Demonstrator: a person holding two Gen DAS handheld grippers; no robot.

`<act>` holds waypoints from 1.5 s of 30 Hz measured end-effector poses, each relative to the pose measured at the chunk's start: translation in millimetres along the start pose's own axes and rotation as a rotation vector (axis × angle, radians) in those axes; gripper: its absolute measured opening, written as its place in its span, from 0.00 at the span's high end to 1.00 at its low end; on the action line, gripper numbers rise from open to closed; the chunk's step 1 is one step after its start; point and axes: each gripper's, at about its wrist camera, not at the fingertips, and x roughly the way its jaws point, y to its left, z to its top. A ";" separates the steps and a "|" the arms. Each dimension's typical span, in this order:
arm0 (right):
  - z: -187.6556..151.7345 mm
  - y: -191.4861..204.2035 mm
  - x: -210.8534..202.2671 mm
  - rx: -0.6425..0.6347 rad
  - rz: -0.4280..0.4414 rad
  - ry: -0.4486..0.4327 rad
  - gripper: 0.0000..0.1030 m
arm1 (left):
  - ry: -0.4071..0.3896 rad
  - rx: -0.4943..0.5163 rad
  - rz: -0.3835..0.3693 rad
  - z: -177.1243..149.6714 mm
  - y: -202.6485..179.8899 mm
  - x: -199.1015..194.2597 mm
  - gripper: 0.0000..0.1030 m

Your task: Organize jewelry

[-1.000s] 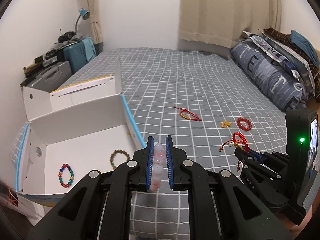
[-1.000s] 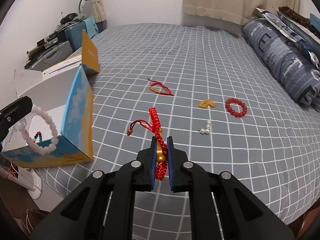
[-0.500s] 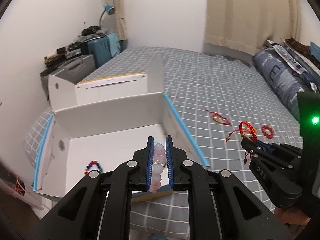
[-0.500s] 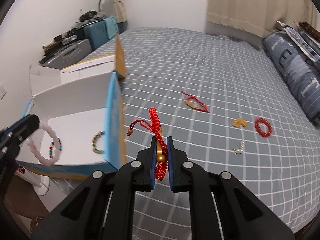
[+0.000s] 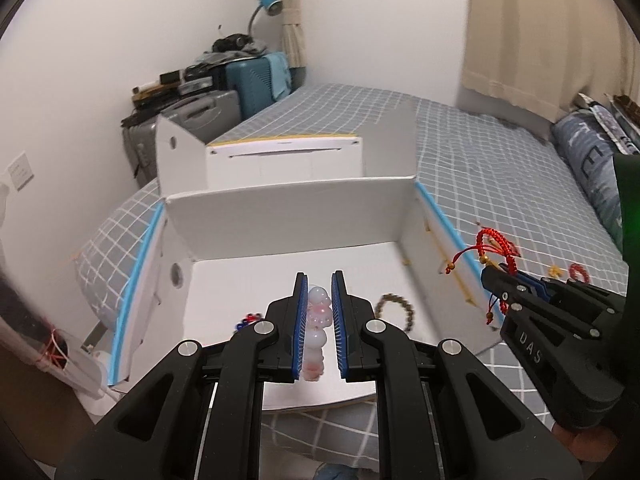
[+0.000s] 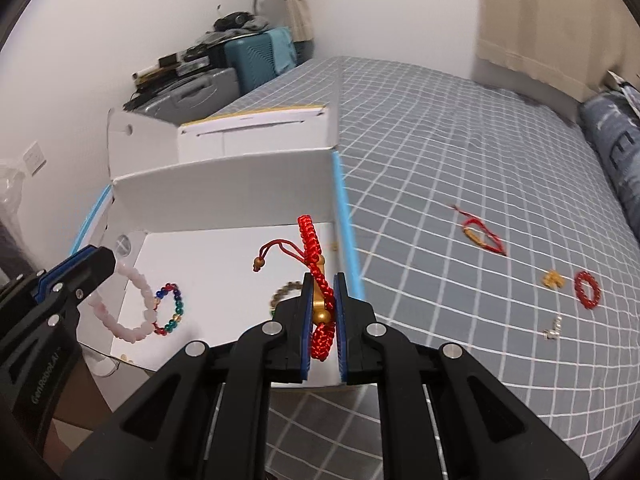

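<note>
My left gripper (image 5: pixel 319 280) is shut on a pale pink bead bracelet (image 5: pixel 318 320) and holds it above the floor of the open white box (image 5: pixel 288 208). The bracelet hangs as a loop in the right wrist view (image 6: pixel 128 312). My right gripper (image 6: pixel 323 280) is shut on a red braided cord bracelet (image 6: pixel 314 252) with a gold bead, above the box's right wall (image 6: pixel 344 216). A multicoloured bead bracelet (image 6: pixel 170 310) and a brown bead bracelet (image 5: pixel 394 310) lie in the box.
On the grey checked bedspread (image 6: pixel 460 160) lie a red cord bracelet (image 6: pixel 482 236), a gold piece (image 6: pixel 553 279), a red bead bracelet (image 6: pixel 587 289) and a small silver piece (image 6: pixel 554 328). Suitcases (image 5: pixel 224 100) stand by the wall. Pillows (image 5: pixel 588 156) lie at right.
Both grippers have swung left toward the box with their bracelets still held. The left one now hangs over the box floor and the right one over its right wall.
</note>
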 end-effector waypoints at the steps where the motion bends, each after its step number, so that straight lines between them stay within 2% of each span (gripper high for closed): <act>1: -0.5 4.5 3.9 -0.008 0.000 0.007 0.91 | 0.002 -0.002 0.001 -0.4 2.8 1.2 0.89; 16: 1.8 37.8 52.4 -0.066 0.024 0.079 0.91 | 0.052 -0.055 0.054 -10.2 44.5 35.5 0.88; 30: 1.5 46.2 92.9 -0.065 0.010 0.160 0.91 | 0.176 -0.084 0.055 -19.7 64.0 91.2 0.88; 41: -2.7 45.2 100.0 -0.058 0.016 0.179 0.89 | 0.195 -0.090 0.051 -21.7 67.3 98.5 0.88; 45: -1.8 45.4 99.6 -0.055 0.023 0.181 0.86 | 0.191 -0.092 0.071 -19.6 68.2 95.8 0.87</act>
